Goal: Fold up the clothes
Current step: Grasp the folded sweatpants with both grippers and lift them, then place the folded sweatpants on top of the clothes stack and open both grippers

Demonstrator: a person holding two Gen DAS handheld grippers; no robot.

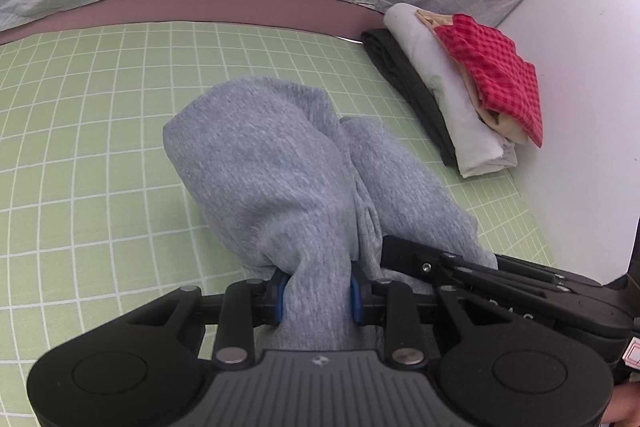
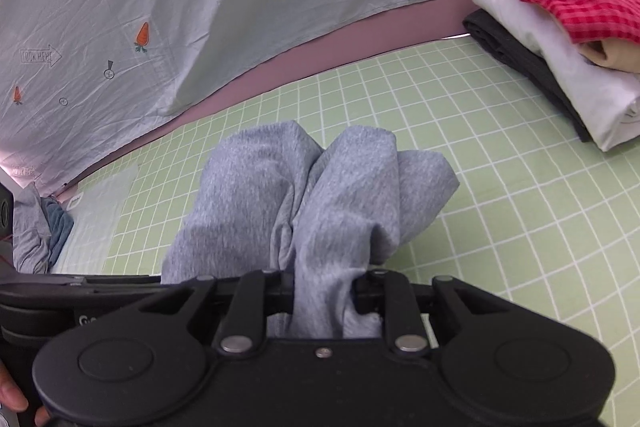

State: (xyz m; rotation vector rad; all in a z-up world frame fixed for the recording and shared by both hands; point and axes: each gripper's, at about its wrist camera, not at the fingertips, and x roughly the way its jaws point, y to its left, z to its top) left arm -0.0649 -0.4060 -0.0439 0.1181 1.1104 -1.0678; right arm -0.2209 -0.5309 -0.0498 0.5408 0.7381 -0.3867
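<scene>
Both grippers (image 1: 316,297) (image 2: 320,297) clamped, tilted downward

Left tool (image 1: 316,297) matte black linkages, blue pads, ribbed grey base, silver rivets, right tool (image 2: 320,297) all black

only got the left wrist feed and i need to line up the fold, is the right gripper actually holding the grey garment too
Observer: Yes. The right wrist view shows the right gripper shut on a bunch of the grey garment.
Operator: anything over on the far left i can't see
Observer: A crumpled pile of grey and blue clothes lies at the left edge of the green checked sheet.
Operator: and past that pile
Observer: A pale rectangular cloth lies flat on the sheet, right beside the pile.
</scene>
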